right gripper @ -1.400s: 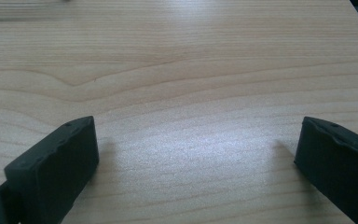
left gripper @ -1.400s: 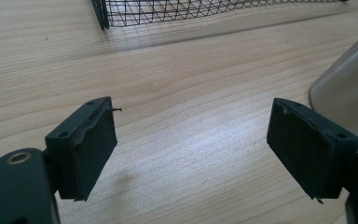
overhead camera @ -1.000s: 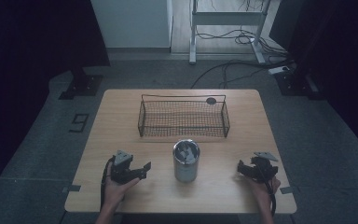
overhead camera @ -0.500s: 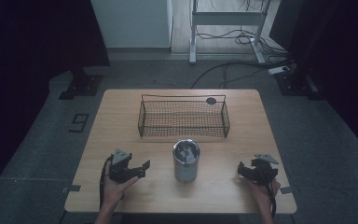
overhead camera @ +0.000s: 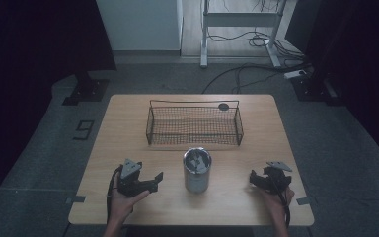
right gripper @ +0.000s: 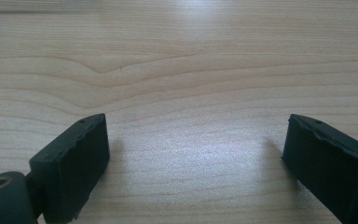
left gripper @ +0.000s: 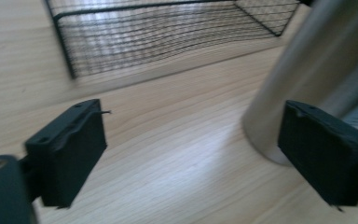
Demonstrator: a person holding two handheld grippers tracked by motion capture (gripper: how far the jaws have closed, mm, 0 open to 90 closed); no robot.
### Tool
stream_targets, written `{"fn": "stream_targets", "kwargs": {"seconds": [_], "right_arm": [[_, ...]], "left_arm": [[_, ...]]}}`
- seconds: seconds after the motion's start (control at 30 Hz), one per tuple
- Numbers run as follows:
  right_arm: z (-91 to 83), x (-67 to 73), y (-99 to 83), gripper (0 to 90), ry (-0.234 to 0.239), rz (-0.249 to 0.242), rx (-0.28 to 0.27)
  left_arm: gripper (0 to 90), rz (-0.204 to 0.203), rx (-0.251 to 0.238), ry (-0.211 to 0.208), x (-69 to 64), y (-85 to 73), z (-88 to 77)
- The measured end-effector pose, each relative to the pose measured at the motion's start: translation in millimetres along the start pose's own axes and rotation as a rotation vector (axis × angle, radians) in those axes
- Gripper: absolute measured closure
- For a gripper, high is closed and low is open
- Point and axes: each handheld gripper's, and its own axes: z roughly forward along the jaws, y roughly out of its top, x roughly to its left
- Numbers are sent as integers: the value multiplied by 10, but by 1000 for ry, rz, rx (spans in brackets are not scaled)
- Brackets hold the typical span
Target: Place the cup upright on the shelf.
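The metal cup (overhead camera: pixel 197 170) stands upright near the front middle of the wooden table (overhead camera: pixel 128 123), between the two grippers and apart from both. At the left, the left gripper (overhead camera: pixel 154 180) sits in the person's left hand (overhead camera: pixel 123 200), pointing toward the cup; its jaws have just been opening and now stand spread with nothing between them. In the left gripper view the cup's shiny wall (left gripper: pixel 307 70) rises just behind the right-hand jaw, not touching it. Behind the cup, toward the far edge, lies the wire basket (overhead camera: pixel 195 124), with a small dark disc (overhead camera: pixel 223 106) by its back right corner. At the right, the right gripper (overhead camera: pixel 254 178) has its jaws wide apart over bare wood.
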Motion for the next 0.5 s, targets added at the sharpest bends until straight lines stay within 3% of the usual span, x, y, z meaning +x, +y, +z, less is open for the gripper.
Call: {"fn": "stream_targets", "kwargs": {"seconds": [0.07, 0.33, 0.5], "right_arm": [[0, -2, 0, 69, 2, -1, 0], [-5, -3, -5, 71, 3, 1, 0], [-5, -3, -5, 71, 4, 1, 0]], "left_arm": [[46, 20, 0, -24, -46, 32, -9], [18, 20, -3, -74, -140, 122, 79], [7, 27, -21, -128, -234, 153, 53]]}}
